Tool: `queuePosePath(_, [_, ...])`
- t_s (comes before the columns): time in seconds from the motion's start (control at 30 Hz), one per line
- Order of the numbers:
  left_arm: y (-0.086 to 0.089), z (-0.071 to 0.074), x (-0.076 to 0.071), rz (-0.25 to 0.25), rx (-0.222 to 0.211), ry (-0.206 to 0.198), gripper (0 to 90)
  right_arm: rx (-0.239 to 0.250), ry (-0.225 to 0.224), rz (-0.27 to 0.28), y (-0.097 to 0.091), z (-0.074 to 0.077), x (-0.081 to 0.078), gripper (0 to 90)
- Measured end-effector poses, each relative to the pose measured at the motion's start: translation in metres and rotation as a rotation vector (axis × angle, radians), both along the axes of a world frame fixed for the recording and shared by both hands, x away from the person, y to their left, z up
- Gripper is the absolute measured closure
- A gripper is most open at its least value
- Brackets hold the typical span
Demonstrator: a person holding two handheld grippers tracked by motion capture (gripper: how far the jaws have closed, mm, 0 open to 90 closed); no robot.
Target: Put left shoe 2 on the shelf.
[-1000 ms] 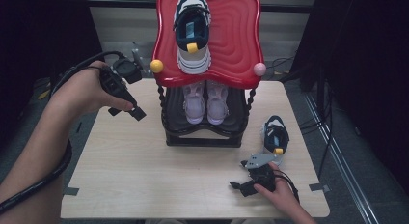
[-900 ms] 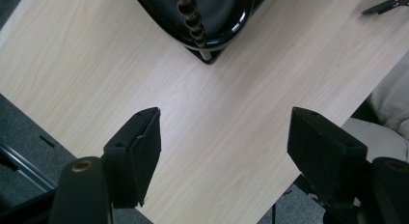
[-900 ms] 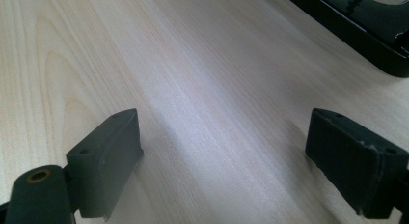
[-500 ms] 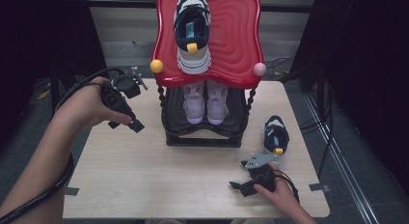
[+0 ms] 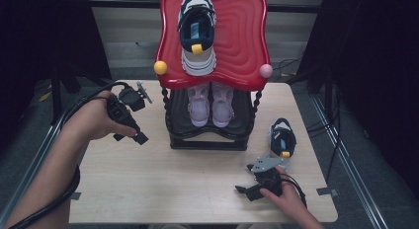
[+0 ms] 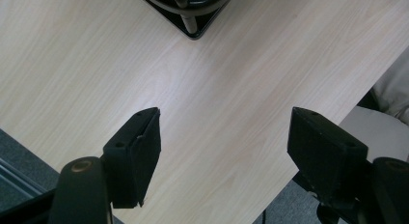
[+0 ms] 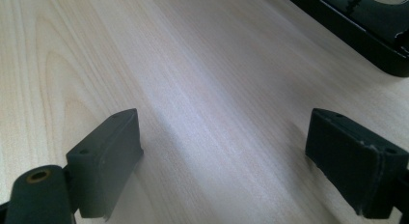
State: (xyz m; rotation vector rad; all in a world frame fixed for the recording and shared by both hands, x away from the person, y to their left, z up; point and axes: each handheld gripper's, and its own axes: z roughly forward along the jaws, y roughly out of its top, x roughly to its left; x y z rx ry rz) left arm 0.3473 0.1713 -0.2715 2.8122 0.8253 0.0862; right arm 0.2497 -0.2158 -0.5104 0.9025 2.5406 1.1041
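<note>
Both my tongs stand wide with nothing between them. My left gripper (image 5: 140, 138) hovers over the table (image 5: 148, 189) just beside the left post of the black rack (image 5: 207, 140); my right gripper (image 5: 243, 190) rests low near the front edge. The dark sneaker (image 5: 282, 141), the one nearest my right hand, lies on the table right of the rack, well apart from its mate (image 5: 196, 34) on the red top shelf (image 5: 242, 46).

Risk, as I judge it: swinging the right tongs round to the sneaker, the trailing cable could snag it; a shallow pinch on the soft collar could slip.

Against the earlier frames: the left gripper has come down and toward me along the rack's side. The right gripper and the sneaker are unchanged.
</note>
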Motion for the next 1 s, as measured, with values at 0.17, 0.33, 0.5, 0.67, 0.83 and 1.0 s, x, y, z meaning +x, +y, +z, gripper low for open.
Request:
queuePosePath(0.17, [0.003,-0.011,0.000,0.004,-0.017,0.005,27.5,0.000,0.000,-0.001,0.000,0.000,0.000,11.7])
queuePosePath(0.33, [0.006,-0.022,0.000,0.009,-0.050,-0.003,27.5,0.000,0.000,-0.001,0.000,0.000,0.000,11.7])
queuePosePath(0.5, [0.007,-0.036,0.002,0.010,-0.077,-0.005,26.6,0.002,-0.001,-0.002,0.000,0.000,0.000,11.7])
queuePosePath(0.67, [0.007,-0.051,0.003,0.017,-0.116,-0.014,26.5,0.002,-0.001,-0.001,0.000,0.000,0.000,11.7])
queuePosePath(0.83, [0.008,-0.068,0.003,0.029,-0.154,-0.009,26.4,0.001,-0.001,-0.002,0.000,0.000,0.000,11.7])
queuePosePath(1.0, [0.009,-0.086,0.002,0.054,-0.194,0.001,25.9,0.001,-0.002,-0.003,0.000,0.000,0.000,11.7])
